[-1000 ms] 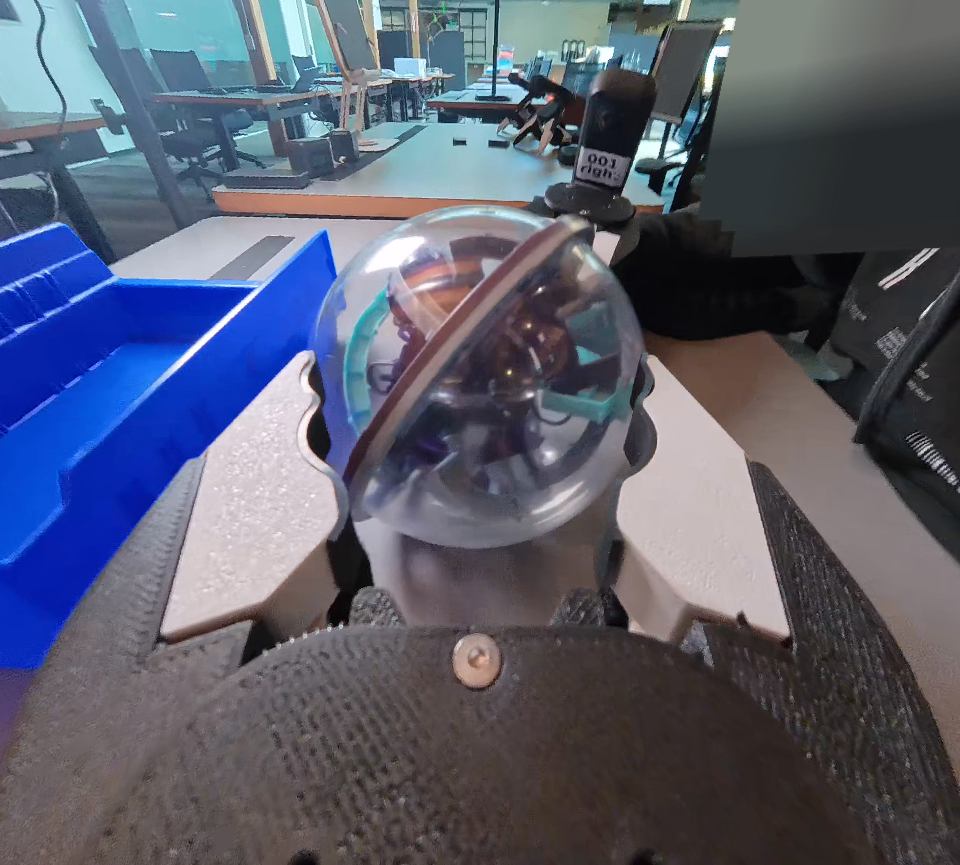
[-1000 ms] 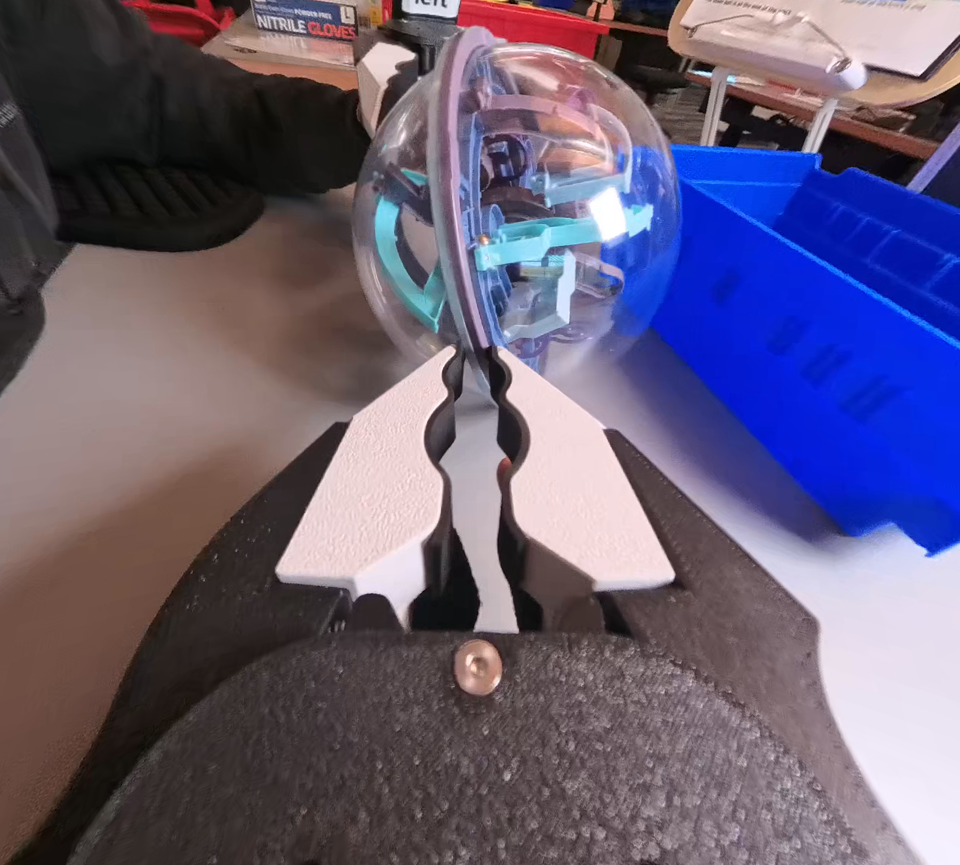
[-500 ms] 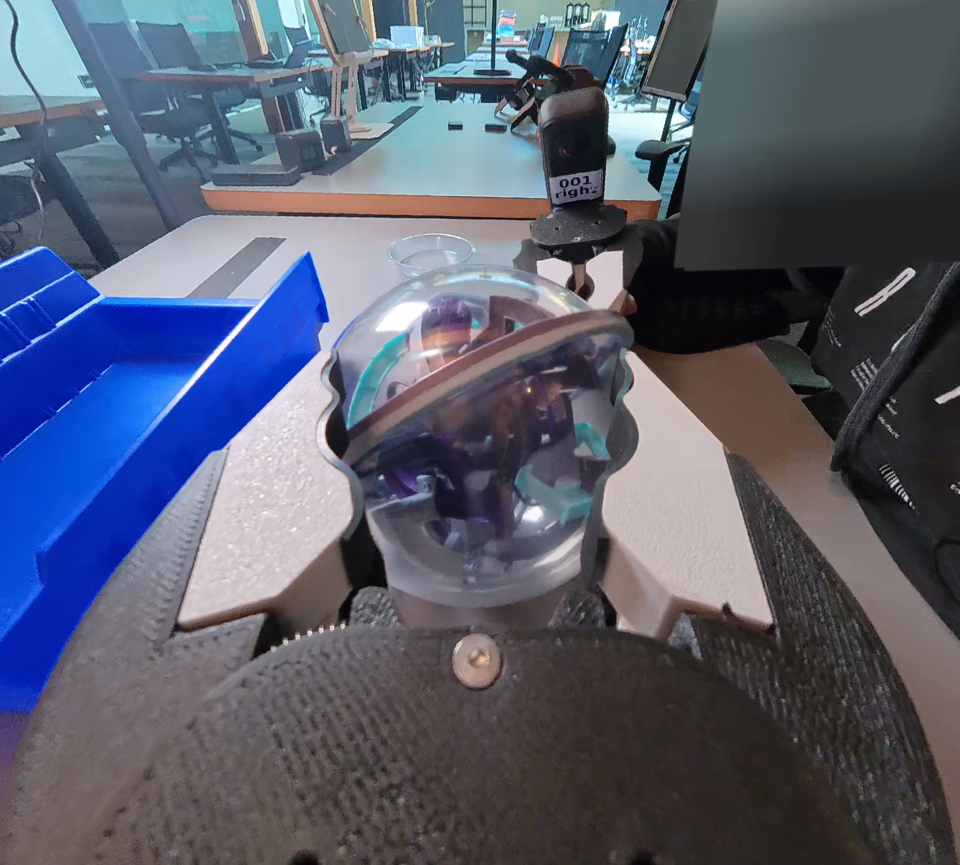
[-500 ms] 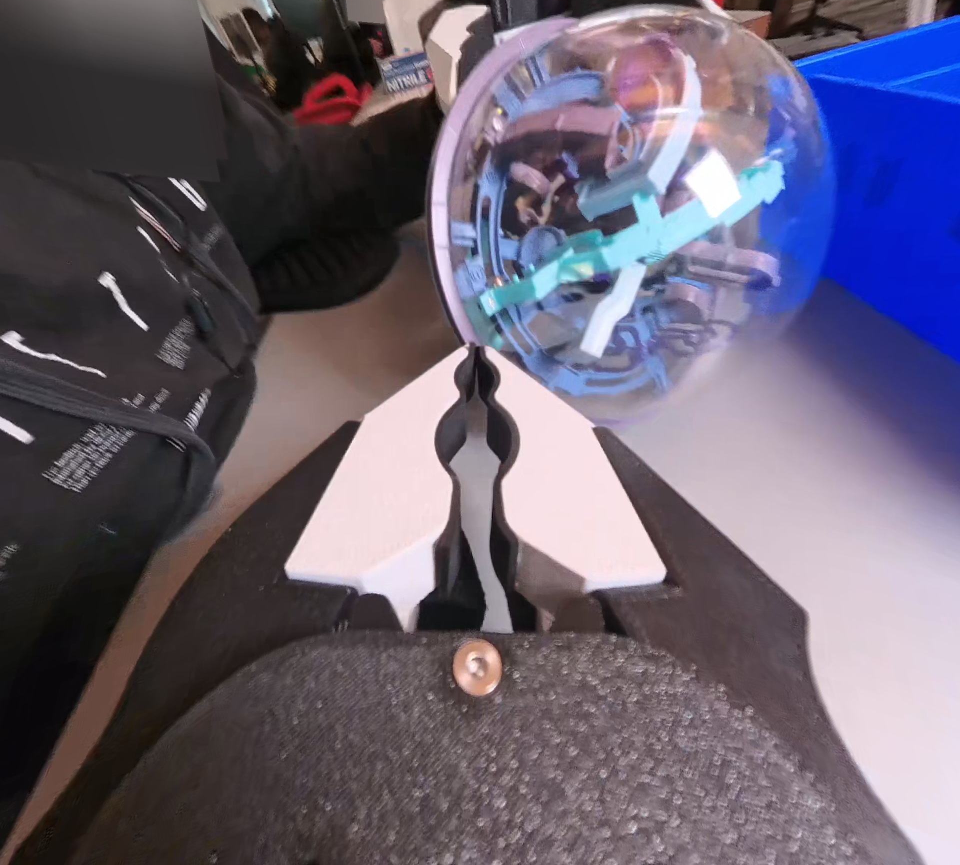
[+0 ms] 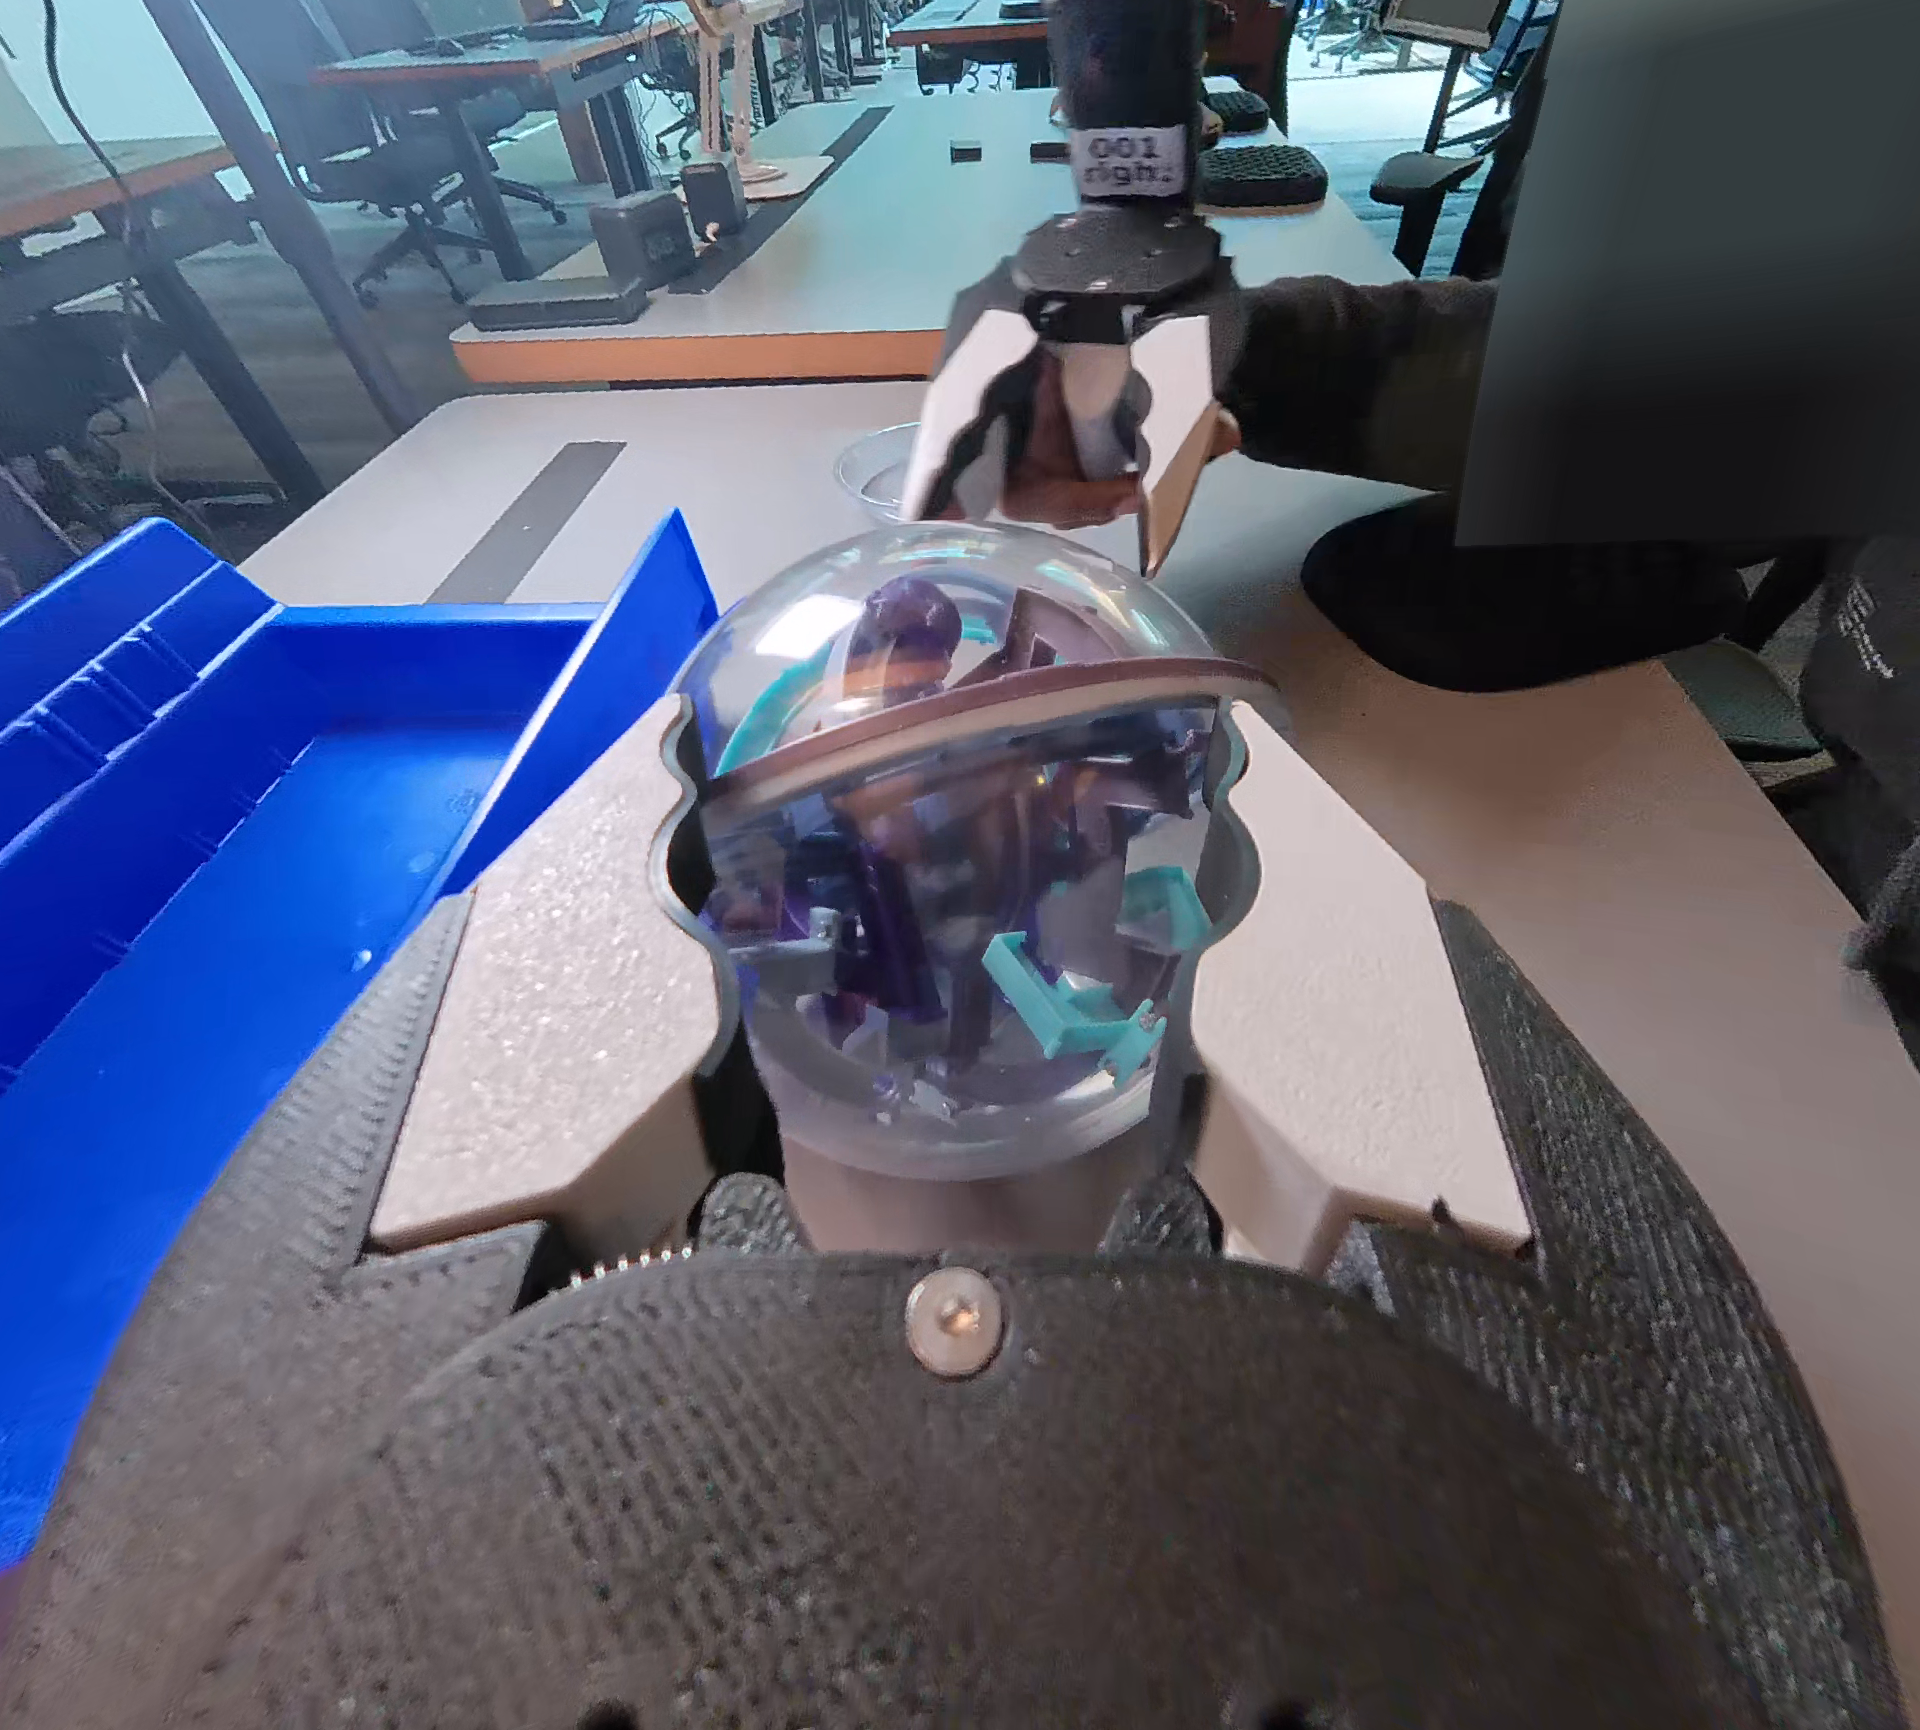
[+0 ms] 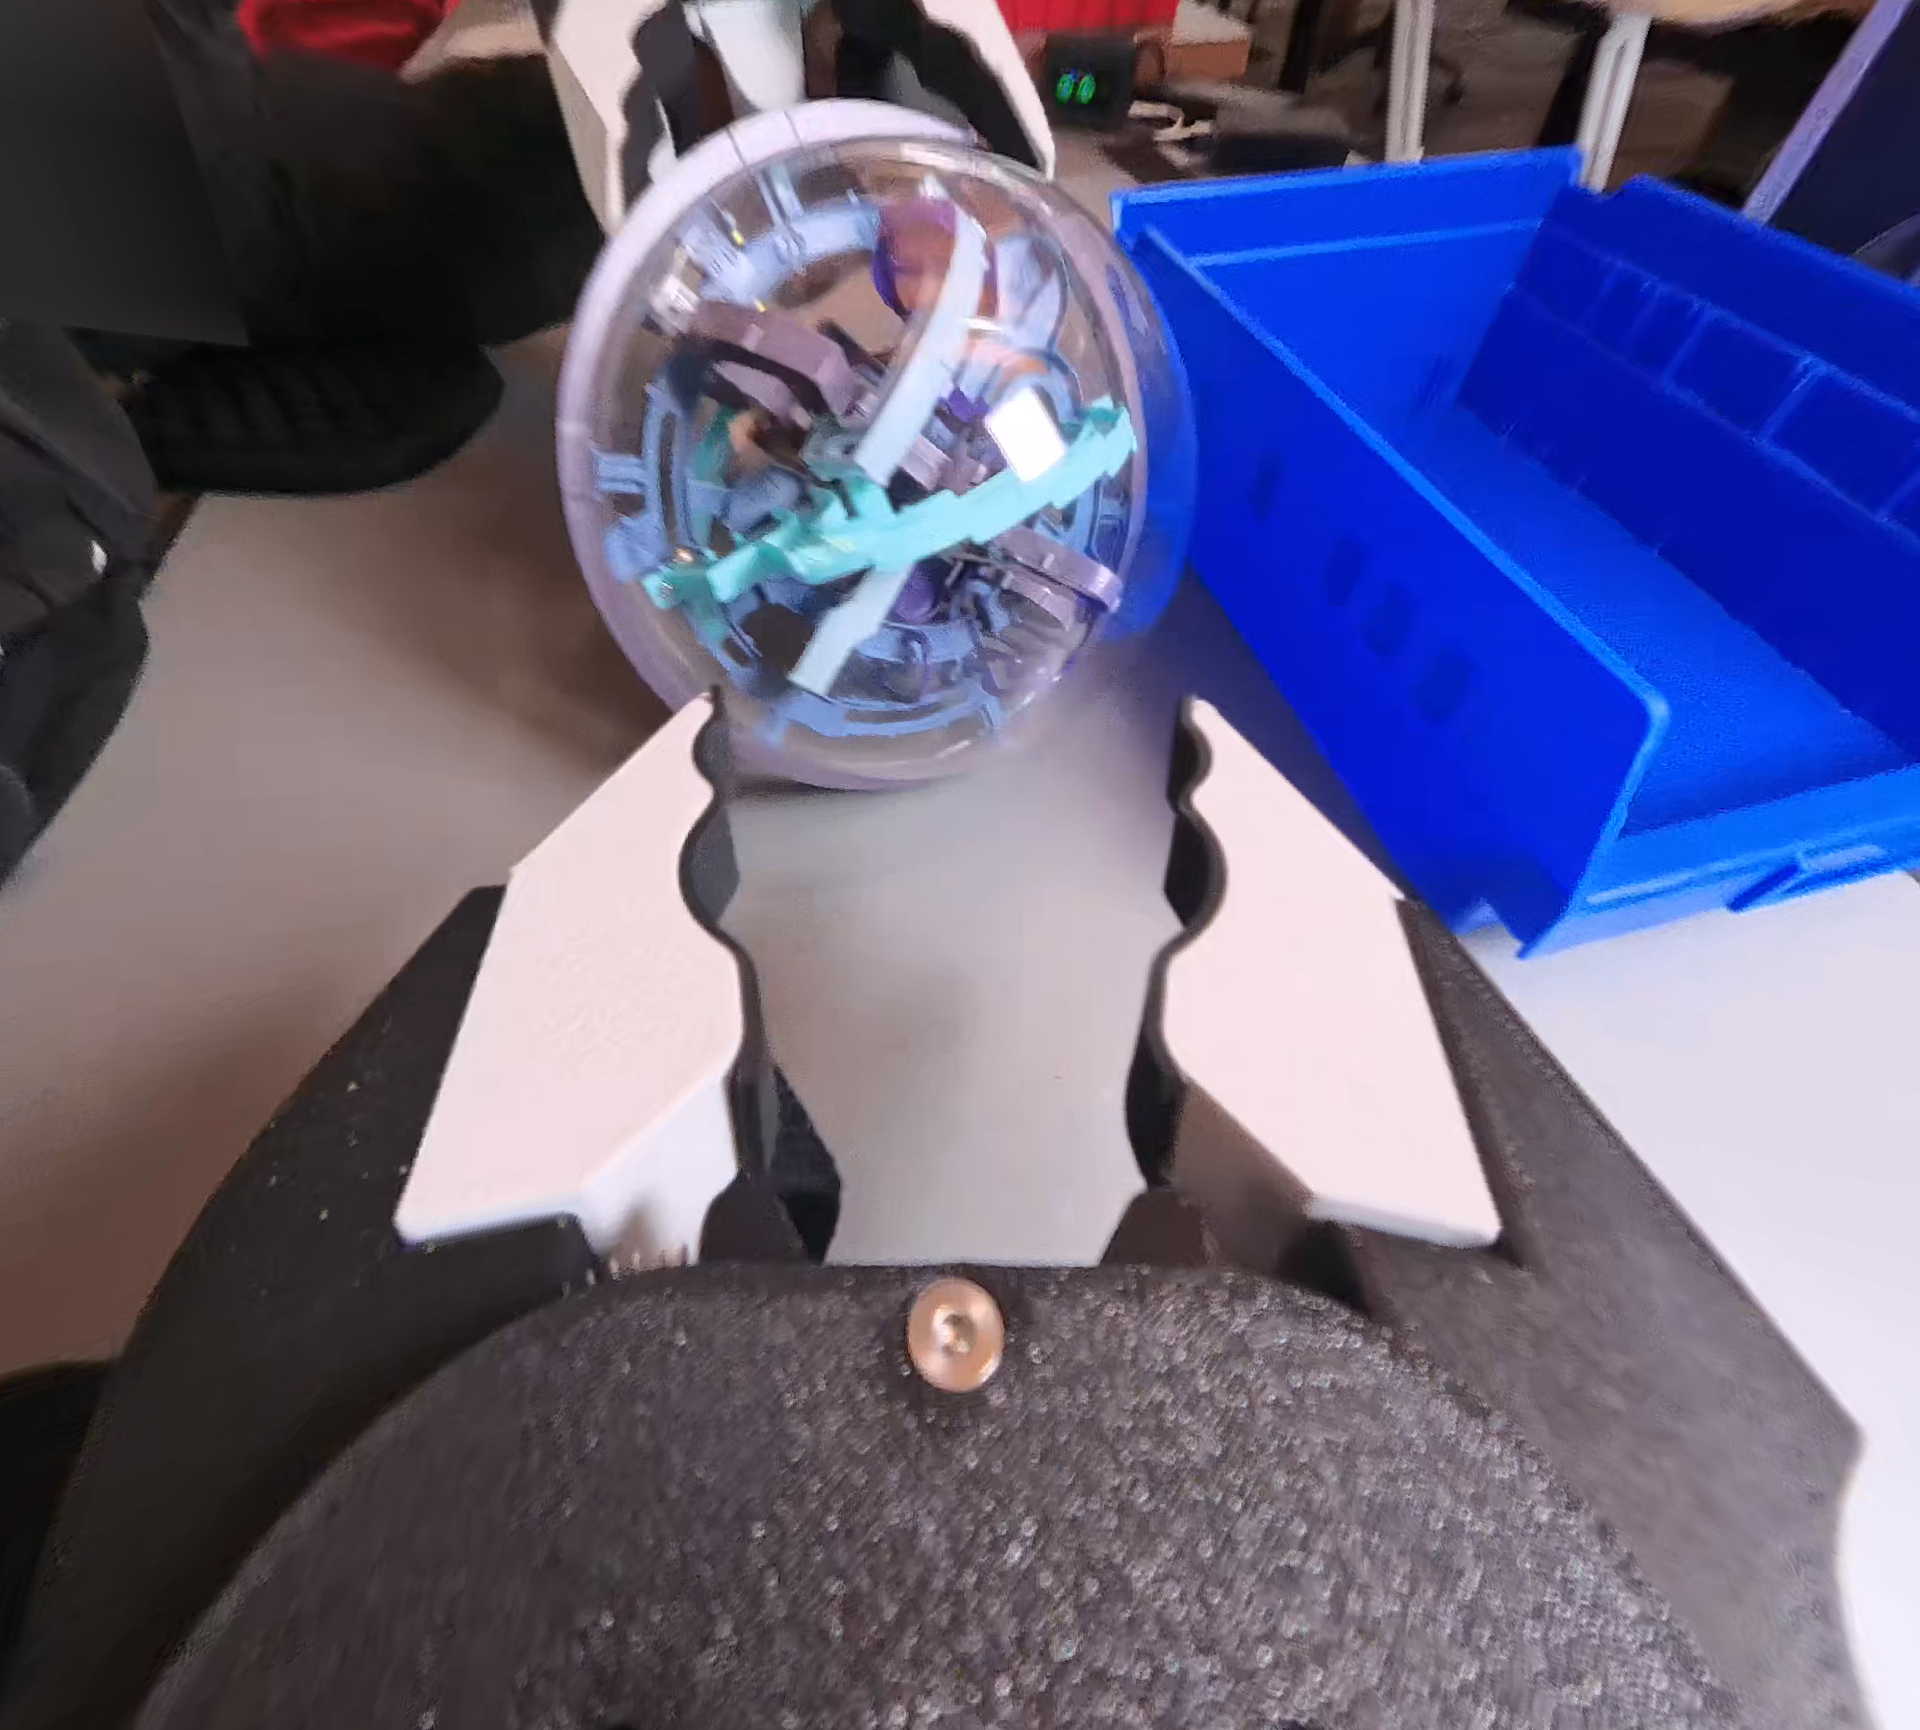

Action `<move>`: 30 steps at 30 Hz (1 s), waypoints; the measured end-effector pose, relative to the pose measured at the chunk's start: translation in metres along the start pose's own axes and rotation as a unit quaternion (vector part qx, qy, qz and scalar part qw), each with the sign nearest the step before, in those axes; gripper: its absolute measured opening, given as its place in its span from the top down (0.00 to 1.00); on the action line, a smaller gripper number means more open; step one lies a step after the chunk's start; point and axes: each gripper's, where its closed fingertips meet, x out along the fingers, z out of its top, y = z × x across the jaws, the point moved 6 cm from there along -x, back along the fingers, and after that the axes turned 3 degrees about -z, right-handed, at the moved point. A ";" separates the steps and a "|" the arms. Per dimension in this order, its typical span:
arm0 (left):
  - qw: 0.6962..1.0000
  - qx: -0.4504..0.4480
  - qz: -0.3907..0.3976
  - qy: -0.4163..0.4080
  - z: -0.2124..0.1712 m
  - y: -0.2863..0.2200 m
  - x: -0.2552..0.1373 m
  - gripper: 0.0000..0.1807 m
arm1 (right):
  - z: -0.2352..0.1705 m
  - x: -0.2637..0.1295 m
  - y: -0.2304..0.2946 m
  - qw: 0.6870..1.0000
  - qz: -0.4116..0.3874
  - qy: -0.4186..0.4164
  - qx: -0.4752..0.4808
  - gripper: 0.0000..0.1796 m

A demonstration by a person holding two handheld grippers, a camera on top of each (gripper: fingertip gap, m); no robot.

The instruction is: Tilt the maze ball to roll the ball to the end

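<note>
Clear plastic maze ball (image 5: 961, 891) with teal and purple tracks inside, raised above pale counter (image 5: 1507, 807), seam band near level; gripped between white fingers (image 5: 582, 984) of left claw (image 5: 951, 745), which is clamped on its sides. Right claw (image 6: 945, 724) spread wide, holding nothing, tips just beside ball's near face, contact unclear. Blue plastic bin (image 6: 1558, 537) close beside ball on counter. Dark sleeve (image 5: 1351, 371) behind right claw
</note>
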 end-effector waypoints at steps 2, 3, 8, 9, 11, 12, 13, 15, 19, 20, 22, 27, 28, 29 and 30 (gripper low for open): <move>1.000 0.004 -0.011 0.005 0.002 0.003 0.005 0.47 | -0.006 0.012 -0.015 0.999 0.023 0.021 -0.010 0.49; 1.000 0.003 -0.016 0.007 0.002 0.005 0.007 0.47 | -0.007 0.020 -0.020 0.999 0.042 0.017 -0.009 0.48; 0.999 -0.017 -0.034 0.027 0.007 0.017 0.016 0.46 | -0.008 0.042 -0.018 0.993 0.114 -0.025 0.014 0.39; 0.998 -0.021 -0.039 0.033 0.008 0.018 0.018 0.46 | -0.008 0.043 -0.017 0.993 0.111 -0.029 0.018 0.38; 0.998 -0.023 -0.051 0.037 0.010 0.019 0.020 0.45 | -0.010 0.042 -0.013 0.994 0.105 -0.031 0.027 0.39; 0.997 -0.025 -0.061 0.035 0.012 0.019 0.021 0.46 | -0.011 0.041 -0.010 0.993 0.108 -0.026 0.036 0.40; 0.996 -0.031 -0.074 0.030 0.015 0.018 0.023 0.47 | -0.013 0.041 -0.006 0.992 0.114 -0.018 0.047 0.41; 0.995 -0.045 -0.092 0.022 0.021 0.019 0.027 0.48 | -0.018 0.043 0.001 0.991 0.121 0.004 0.058 0.42; 0.992 -0.066 -0.100 0.041 0.024 0.026 0.034 0.46 | -0.024 0.043 0.004 0.992 0.109 0.025 0.063 0.46; 0.992 -0.073 -0.094 0.042 0.025 0.029 0.034 0.47 | -0.027 0.042 0.003 0.992 0.105 0.029 0.066 0.48; 0.991 -0.100 -0.078 0.052 0.025 0.032 0.035 0.48 | -0.031 0.041 0.003 0.992 0.100 0.036 0.068 0.51; 0.992 -0.085 -0.033 0.091 0.027 0.022 0.024 0.34 | -0.031 0.038 0.000 0.993 0.089 0.022 0.076 0.51; 0.991 -0.083 -0.028 0.099 0.023 0.018 0.015 0.32 | -0.030 0.038 -0.001 0.993 0.085 0.018 0.075 0.51; 0.990 -0.088 -0.028 0.108 0.017 0.014 0.009 0.31 | -0.028 0.038 -0.001 0.994 0.083 0.011 0.074 0.51; 0.987 -0.101 -0.029 0.120 0.008 0.010 0.007 0.31 | -0.027 0.039 -0.001 0.994 0.083 0.007 0.074 0.49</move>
